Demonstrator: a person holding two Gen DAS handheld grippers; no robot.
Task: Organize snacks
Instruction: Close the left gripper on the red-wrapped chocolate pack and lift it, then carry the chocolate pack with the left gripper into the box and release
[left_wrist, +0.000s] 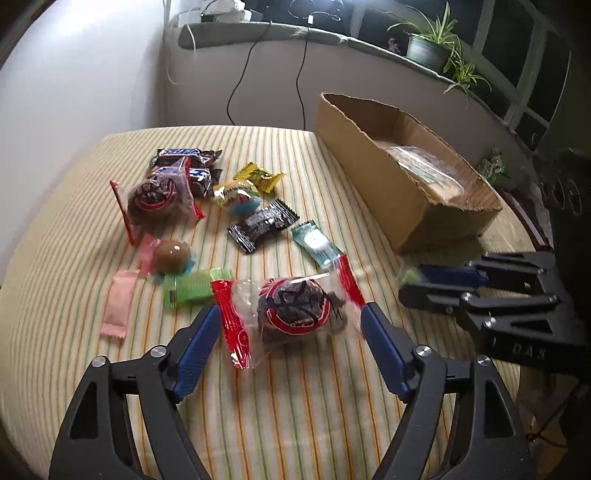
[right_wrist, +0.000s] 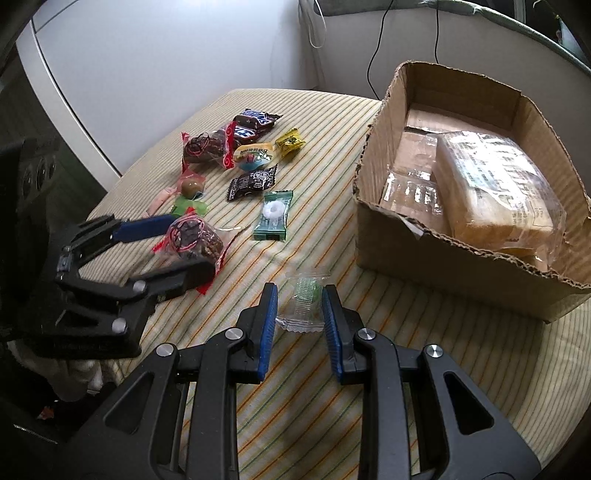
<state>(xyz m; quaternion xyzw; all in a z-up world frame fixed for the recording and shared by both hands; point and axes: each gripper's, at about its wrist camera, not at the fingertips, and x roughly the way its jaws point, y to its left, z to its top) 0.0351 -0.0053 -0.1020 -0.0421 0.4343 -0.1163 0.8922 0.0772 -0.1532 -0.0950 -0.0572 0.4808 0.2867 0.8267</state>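
Observation:
Several wrapped snacks lie on a striped cloth (left_wrist: 295, 406). My left gripper (left_wrist: 290, 310) is open, its fingers on either side of a clear red-edged pack holding a chocolate cake (left_wrist: 291, 310), not touching it. The same pack shows in the right wrist view (right_wrist: 194, 236) between the left gripper's fingers (right_wrist: 147, 227). My right gripper (right_wrist: 299, 295) is open around a small clear wrapper with a green candy (right_wrist: 304, 301) lying on the cloth. A cardboard box (left_wrist: 373, 173) stands at the right, holding clear-wrapped packs (right_wrist: 491, 184).
Further back lie a second chocolate cake pack (left_wrist: 155, 195), Snickers bars (left_wrist: 184, 158), a black packet (left_wrist: 264, 223), a green mint packet (right_wrist: 273, 216), yellow, pink and green candies. Cables hang down the wall behind (left_wrist: 240, 74). A potted plant (left_wrist: 428, 48) stands on the ledge.

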